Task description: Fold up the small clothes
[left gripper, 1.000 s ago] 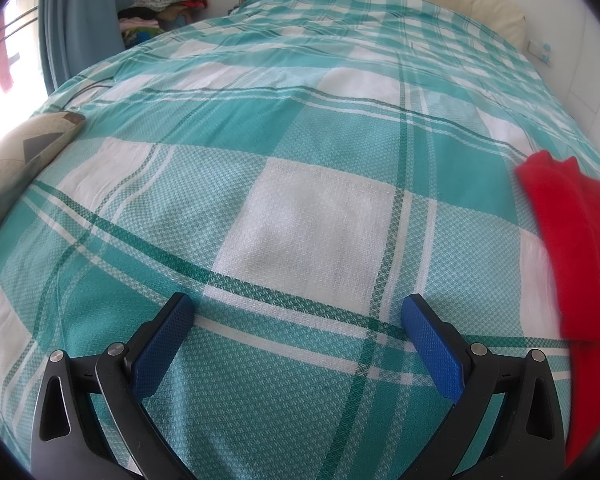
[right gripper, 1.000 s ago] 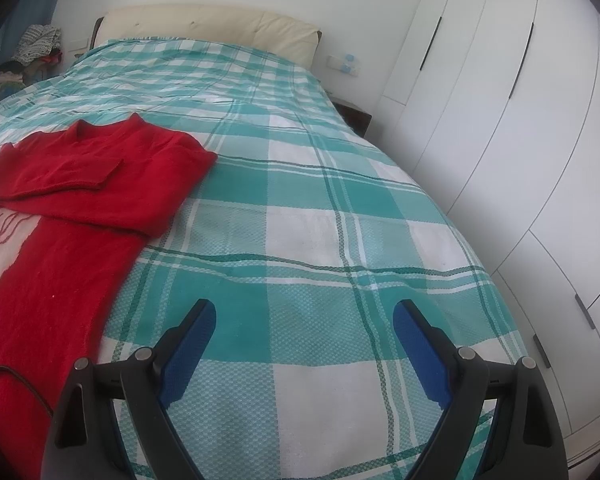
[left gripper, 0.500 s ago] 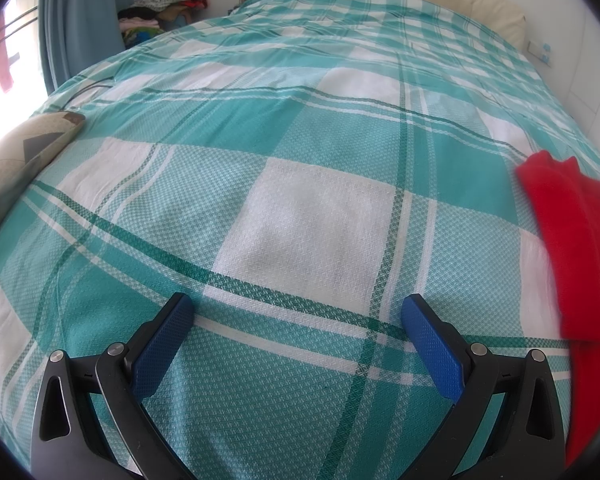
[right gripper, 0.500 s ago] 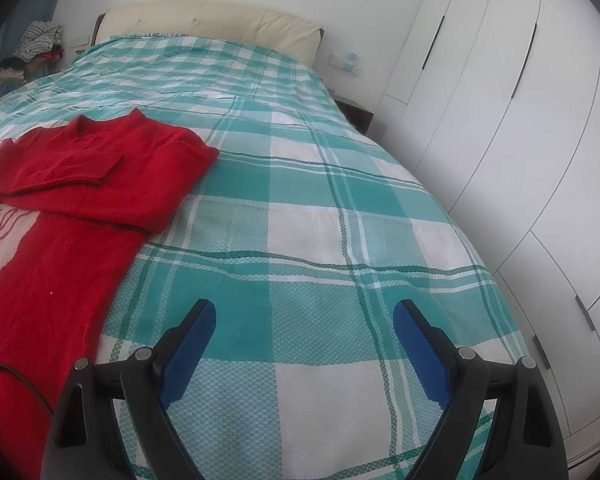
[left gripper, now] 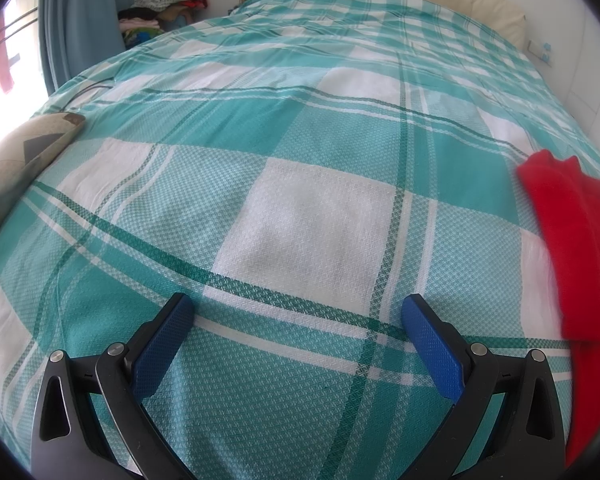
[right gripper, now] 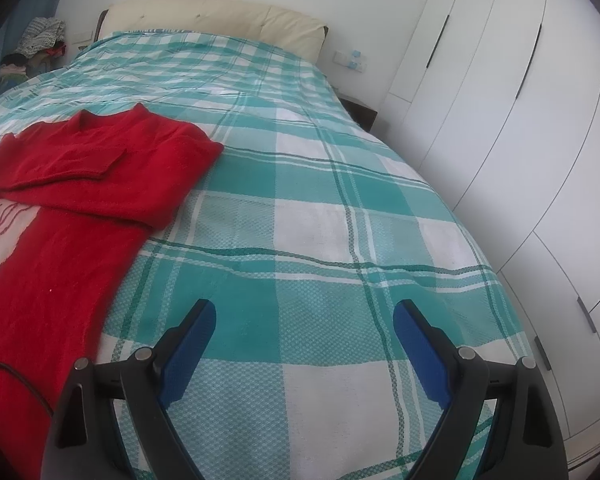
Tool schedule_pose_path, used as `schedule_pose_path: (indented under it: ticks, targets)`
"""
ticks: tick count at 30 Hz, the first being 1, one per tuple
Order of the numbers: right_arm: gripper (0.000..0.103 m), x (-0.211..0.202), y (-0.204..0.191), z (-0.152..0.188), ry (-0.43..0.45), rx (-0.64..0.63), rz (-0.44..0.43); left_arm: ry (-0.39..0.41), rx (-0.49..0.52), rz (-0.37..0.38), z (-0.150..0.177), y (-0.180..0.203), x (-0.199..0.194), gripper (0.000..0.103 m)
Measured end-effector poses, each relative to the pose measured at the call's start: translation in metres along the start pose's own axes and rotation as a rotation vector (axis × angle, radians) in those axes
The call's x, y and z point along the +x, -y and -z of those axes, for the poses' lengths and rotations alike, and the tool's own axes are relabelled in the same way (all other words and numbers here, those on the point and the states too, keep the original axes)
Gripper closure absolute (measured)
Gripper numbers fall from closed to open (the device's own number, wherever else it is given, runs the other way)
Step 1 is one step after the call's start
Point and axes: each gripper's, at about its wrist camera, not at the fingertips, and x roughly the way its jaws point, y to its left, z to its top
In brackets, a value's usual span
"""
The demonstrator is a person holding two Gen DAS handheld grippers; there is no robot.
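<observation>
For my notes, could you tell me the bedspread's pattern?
Teal-and-white plaid bedspread, clearest in the left wrist view.

A red sweater [right gripper: 80, 184] with a white motif lies on a teal-and-white checked bedspread [right gripper: 320, 240].

Checked bed [right gripper: 320, 208], white wardrobe [right gripper: 500, 120], perhaps daylit.

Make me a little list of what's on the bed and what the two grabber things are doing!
surface: bed with a teal and white checked bedspread
garment: red sweater, lying flat on the bedspread, a white picture on its front
sleeves: folded in across the chest
left gripper: open, nothing between its jaws, above bare bedspread, sweater off to its right
right gripper: open, nothing between its jaws, sweater off to its left
beside the bed: white wardrobe
far corner: pile of clothes
fold: bottom half not yet folded up
</observation>
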Motion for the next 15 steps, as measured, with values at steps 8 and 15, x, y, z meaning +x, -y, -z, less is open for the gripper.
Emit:
schedule_pose_path:
  ticks: [8, 15]
  targets:
    - [0.014, 0.0027, -0.0021, 0.0012, -0.009, -0.006, 0.003, 0.000, -0.007, -0.010, -0.0021, -0.0010, 0.0030, 0.000]
    - [0.014, 0.0038, -0.0038, 0.0014, -0.011, -0.013, 0.001, -0.001, -0.014, -0.013, -0.0019, -0.0005, 0.0033, 0.000]
